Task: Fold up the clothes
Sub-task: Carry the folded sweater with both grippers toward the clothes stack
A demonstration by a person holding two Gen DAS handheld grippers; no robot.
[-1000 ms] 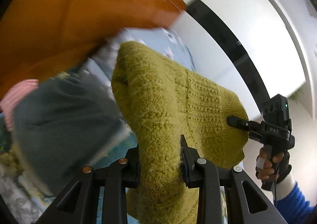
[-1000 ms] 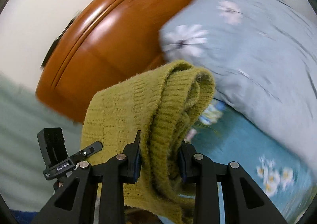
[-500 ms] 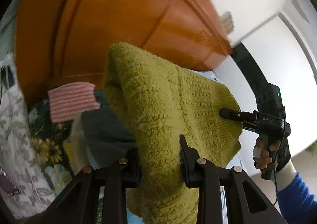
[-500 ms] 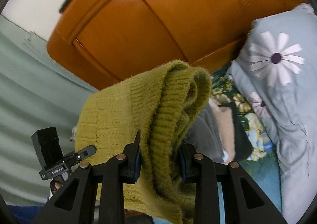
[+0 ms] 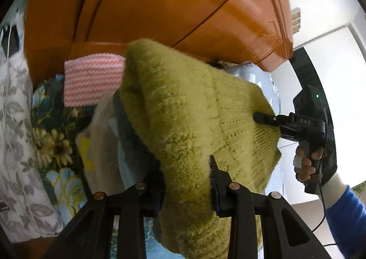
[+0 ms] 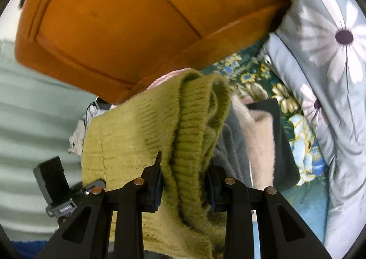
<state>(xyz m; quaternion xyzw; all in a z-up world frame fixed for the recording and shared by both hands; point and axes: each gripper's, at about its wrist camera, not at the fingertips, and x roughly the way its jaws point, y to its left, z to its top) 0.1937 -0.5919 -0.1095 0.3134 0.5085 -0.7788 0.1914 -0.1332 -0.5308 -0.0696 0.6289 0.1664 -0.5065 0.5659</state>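
Note:
A folded olive-green knit sweater (image 5: 189, 121) hangs in the air between both grippers. My left gripper (image 5: 186, 176) is shut on one thick folded end. My right gripper (image 6: 185, 167) is shut on the other end, where ribbed layers (image 6: 189, 126) bunch between the jaws. In the left wrist view the right gripper (image 5: 265, 118) shows at the sweater's right edge. In the right wrist view the left gripper (image 6: 96, 184) shows at the lower left. A stack of folded clothes lies just beyond and below the sweater, grey and beige in the right wrist view (image 6: 258, 137).
An orange wooden headboard (image 5: 160, 7) stands close behind. A pink-and-white striped cloth (image 5: 91, 82) lies against it. The bed has a dark floral sheet (image 6: 251, 80). A pale blue daisy-print pillow (image 6: 327, 53) lies to the right. A grey leaf-print fabric (image 5: 13, 144) is on the left.
Both grippers have carried the sweater toward the headboard and over the stack of folded clothes. The headboard and the stack now look closer. Both grips are unchanged.

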